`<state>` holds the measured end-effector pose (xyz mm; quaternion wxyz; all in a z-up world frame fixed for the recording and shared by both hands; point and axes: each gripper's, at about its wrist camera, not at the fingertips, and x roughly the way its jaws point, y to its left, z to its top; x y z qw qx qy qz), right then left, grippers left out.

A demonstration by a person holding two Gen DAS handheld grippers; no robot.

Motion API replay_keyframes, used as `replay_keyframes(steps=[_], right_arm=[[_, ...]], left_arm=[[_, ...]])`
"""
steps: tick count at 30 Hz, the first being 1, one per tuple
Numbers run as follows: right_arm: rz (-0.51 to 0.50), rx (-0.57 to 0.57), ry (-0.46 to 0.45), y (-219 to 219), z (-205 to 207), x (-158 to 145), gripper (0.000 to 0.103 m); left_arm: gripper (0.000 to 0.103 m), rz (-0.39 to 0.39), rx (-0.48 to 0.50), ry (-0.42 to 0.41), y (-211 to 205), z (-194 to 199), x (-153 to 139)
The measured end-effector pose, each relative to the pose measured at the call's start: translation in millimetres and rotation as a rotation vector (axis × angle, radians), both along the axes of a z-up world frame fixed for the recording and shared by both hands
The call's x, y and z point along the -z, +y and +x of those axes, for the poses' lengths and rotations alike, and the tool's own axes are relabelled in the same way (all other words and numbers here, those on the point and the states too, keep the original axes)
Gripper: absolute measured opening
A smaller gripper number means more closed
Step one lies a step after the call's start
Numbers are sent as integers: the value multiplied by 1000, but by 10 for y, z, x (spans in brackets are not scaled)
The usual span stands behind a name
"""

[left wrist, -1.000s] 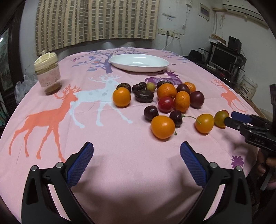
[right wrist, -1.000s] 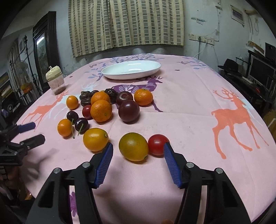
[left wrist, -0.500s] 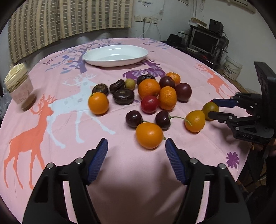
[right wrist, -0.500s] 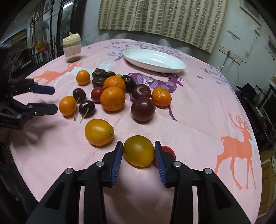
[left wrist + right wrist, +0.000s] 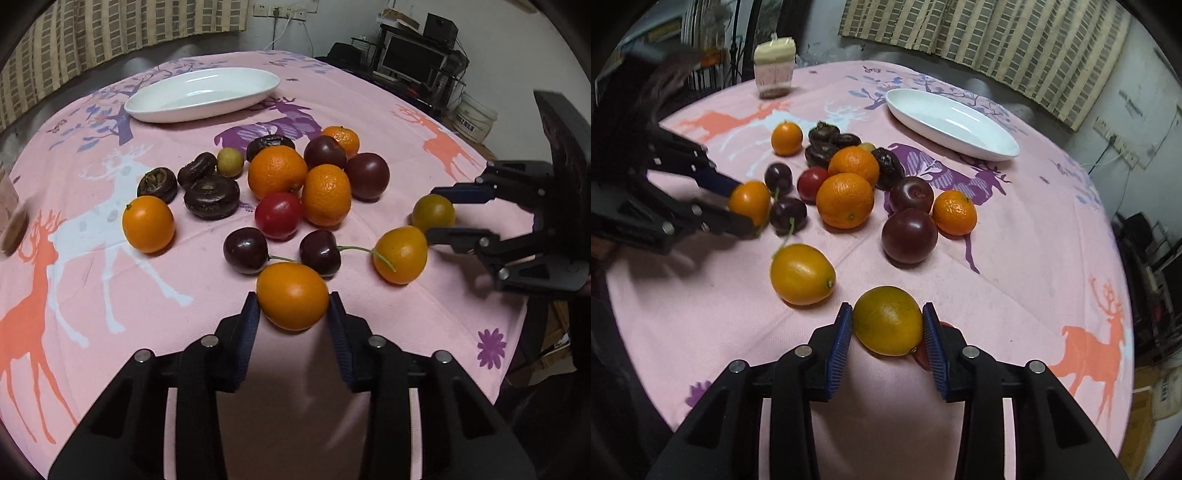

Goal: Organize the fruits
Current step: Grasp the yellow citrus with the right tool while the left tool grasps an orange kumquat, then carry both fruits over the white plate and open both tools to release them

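left gripper (image 5: 291,308): closing on orange kumquat (image 5: 291,301), pads at both flanks, near tablecloth (image 5: 92,314) edge | right gripper (image 5: 887,328): clamped across greenish kumquat (image 5: 887,320), long axis crosswise | white dish (image 5: 203,94): far side, beyond fruit pile, slightly nearer the left

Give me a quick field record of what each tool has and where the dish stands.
left tool: jaws closing, pads at both sides of an orange kumquat on the pink tablecloth
right tool: pads pressed on a greenish-yellow kumquat, a red fruit just behind it
white dish: empty, at the far side of the cloth
loose fruit pile: between the tools and the dish
lidded jar: at the far edge, apart from the fruit
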<state>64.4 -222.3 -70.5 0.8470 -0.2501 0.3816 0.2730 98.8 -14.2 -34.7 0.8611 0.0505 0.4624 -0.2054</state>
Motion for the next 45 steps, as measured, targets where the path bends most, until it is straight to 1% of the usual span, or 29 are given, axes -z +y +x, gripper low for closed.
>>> replay_keyframes(steps=[3,5,7,9,11,12,14,15,16,17,18,19,22,24,26,28,29,30,31,33,35,36,37,38,39,41,42,44,45], right_arm=[[64,18,5,-78,40,-117,39],[101,32,6,-105,96,-202,39],[163,45,10,-127,215,-326,39],[220,73,-4,-124,396,-475,39],[277,90,-16,-78,629,-619,39],[305,100,-26,-23,806,-699,39],[322,114,-47,100,1081,-785,39],[326,120,-53,220,1312,-825,39],[326,124,-54,281,1443,-832,39],[323,133,-55,372,1616,-828,39],[315,146,-45,474,1863,-799,39],[303,155,-35,557,2034,-758,39],[252,182,29,769,2556,-549,39],[226,194,79,860,2813,-394,39],[215,198,109,929,2987,-280,39],[209,195,118,986,3063,-220,40],[205,194,122,998,3095,-202,40],[200,194,133,1017,3132,-174,46],[204,191,147,1021,3148,-157,49],[222,205,149,962,3100,-199,61],[251,202,125,873,2935,-319,62],[267,193,90,793,2735,-441,65],[279,184,67,738,2603,-522,67],[307,159,31,645,2342,-637,74],[328,136,16,586,2160,-704,79],[365,84,1,464,1742,-786,81],[384,56,-2,386,1466,-798,82],[408,14,8,290,1075,-748,82],[407,4,13,234,830,-672,82]], left_arm=[[37,-13,4,12,39,20,-24],[37,-35,6,11,107,29,-95],[37,-82,22,6,206,66,-234],[37,-94,24,-22,287,168,-400],[37,-77,10,-82,347,383,-591],[37,-72,-5,-113,389,554,-689],[37,-81,-45,-136,458,895,-811],[37,-90,-64,-138,486,1138,-857],[37,-92,-72,-140,500,1322,-876],[37,-91,-89,-140,513,1537,-880],[37,-83,-111,-126,510,1800,-854],[37,-75,-123,-107,507,1981,-827],[37,-37,-170,-27,489,2542,-595],[37,-23,-188,17,488,2795,-438],[37,-15,-194,36,500,2919,-331],[38,5,-191,47,477,2999,-249],[40,14,-191,51,480,3031,-219],[46,24,-194,53,474,3046,-200],[63,39,-202,47,471,3049,-195],[71,67,-224,8,500,3030,-241],[78,47,-220,-19,563,2881,-380],[81,41,-219,-32,592,2801,-435],[88,41,-224,-60,633,2661,-518],[93,46,-235,-95,678,2502,-594],[93,49,-243,-116,707,2369,-640],[95,36,-238,-137,790,2042,-715],[95,19,-240,-140,840,1886,-733],[95,-6,-245,-144,918,1631,-741],[95,-14,-246,-146,949,1512,-732]])
